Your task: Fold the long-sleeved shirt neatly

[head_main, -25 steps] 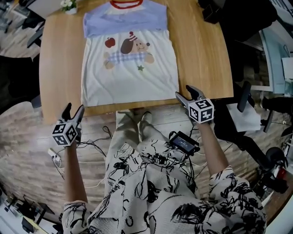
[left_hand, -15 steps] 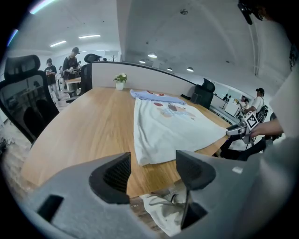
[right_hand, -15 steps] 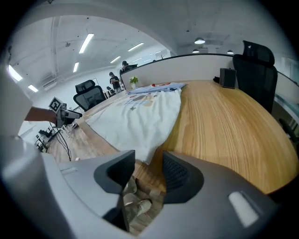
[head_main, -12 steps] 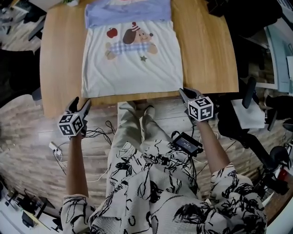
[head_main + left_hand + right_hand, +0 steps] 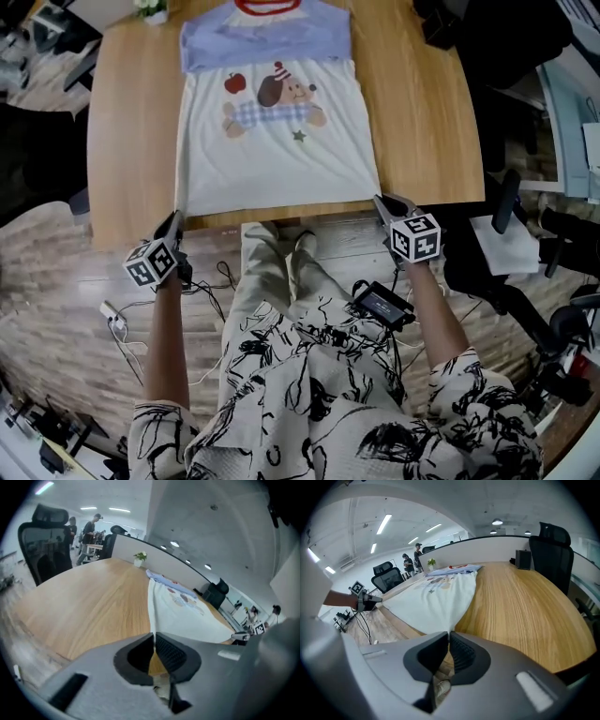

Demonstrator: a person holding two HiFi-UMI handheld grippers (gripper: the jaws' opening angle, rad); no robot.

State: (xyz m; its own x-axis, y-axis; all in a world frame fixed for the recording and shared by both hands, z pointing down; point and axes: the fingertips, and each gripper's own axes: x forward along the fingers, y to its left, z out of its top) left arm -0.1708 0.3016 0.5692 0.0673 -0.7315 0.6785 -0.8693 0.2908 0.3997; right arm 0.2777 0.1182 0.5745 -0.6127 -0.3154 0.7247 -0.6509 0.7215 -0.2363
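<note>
One camera sits on the person's head, well above, looking steeply down past lap and floor onto the bench [image 5: 131, 112] and the whole shirt [image 5: 281, 159]. The other two ride low and close behind the left tongs [image 5: 153, 634] and the right tongs [image 5: 449, 632], which have just been closing on the hem's corner, each at the bench's near edge and facing along the shirt towards the far end. All three share shirt and bench top.

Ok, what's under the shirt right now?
The wooden table; the shirt lies flat on it. Whether its sleeves or anything else are tucked beneath is covered.
</note>
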